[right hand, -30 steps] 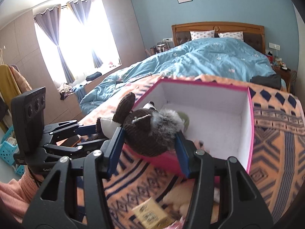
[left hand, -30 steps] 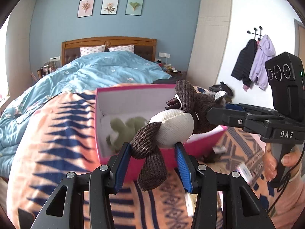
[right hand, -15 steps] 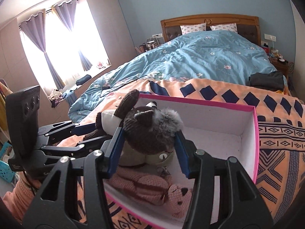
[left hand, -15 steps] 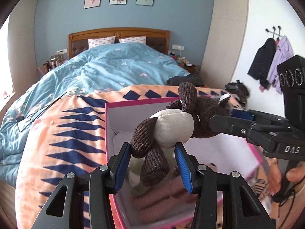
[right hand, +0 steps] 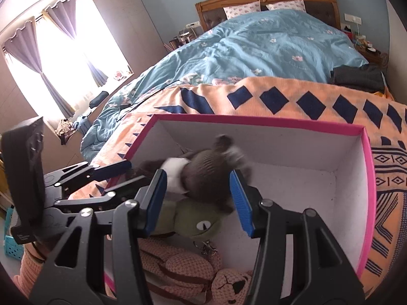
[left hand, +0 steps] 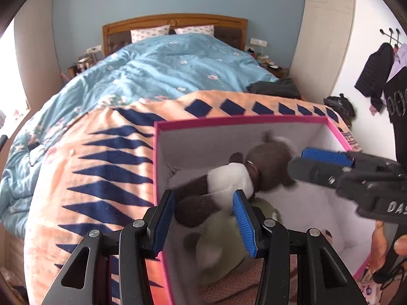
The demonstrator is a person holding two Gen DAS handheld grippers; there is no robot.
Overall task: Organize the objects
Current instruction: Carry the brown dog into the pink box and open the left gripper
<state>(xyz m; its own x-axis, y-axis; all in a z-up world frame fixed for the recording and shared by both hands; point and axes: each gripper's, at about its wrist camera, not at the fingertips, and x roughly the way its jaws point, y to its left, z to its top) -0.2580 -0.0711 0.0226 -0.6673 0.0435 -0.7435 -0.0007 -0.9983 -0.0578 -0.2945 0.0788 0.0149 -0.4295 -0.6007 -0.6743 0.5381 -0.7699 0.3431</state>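
Note:
A brown and white plush toy is motion-blurred inside the pink-rimmed white box, lying on a green plush. It also shows in the right wrist view, over the green frog plush and a pink knitted plush. My left gripper is open above the box's near left wall, its fingers clear of the toy. My right gripper is open above the box, its fingers wide on either side of the toy's head.
The box stands on an orange and navy patterned blanket at the foot of a bed with a blue quilt. Dark clothes lie at the bed's right edge. Coats hang on the right wall.
Both grippers opened and let go of the brown plush. It dropped into the box onto the green plush. Both grippers moved forward over the box.

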